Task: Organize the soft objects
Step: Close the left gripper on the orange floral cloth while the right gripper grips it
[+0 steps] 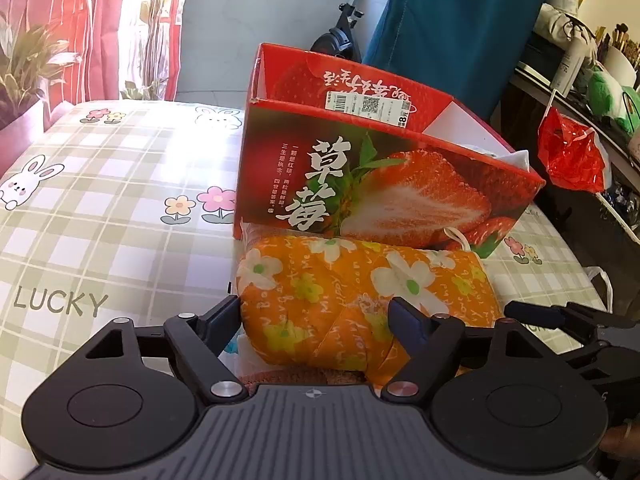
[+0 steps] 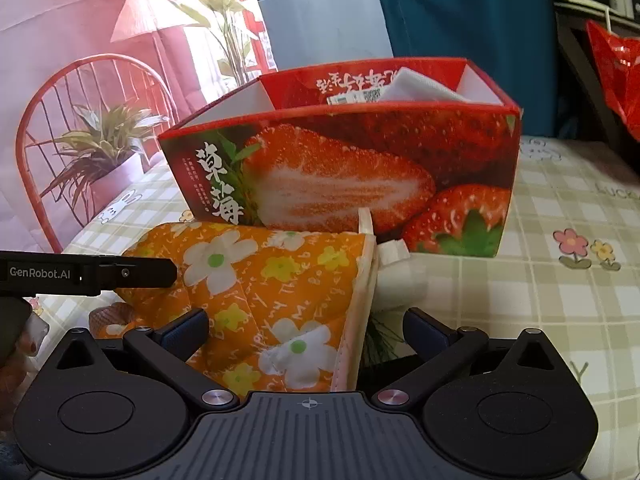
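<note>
Below the red strawberry-printed cardboard box (image 1: 384,176), lower centre, both the left hand-held gripper (image 1: 318,314) and right hand-held gripper (image 2: 306,330) straddle the orange flower-patterned quilted cloth (image 1: 360,296), jaws spread, on the checked worktop (image 1: 100,240).

Two wrist fisheyes, side by side, both angled down at one table.

The left wrist view looked forward and downward along its left gripper (image 1: 316,316), close over the orange floral cushion (image 1: 360,292), with the strawberry box (image 1: 380,184) just behind and the checked tablecloth (image 1: 100,208) spreading leftward. The right wrist view faced the same way from the cushion's other end, equally near, along its right gripper (image 2: 306,330). Both shared cushion, box and cloth; each caught the other gripper at its frame edge.
</note>
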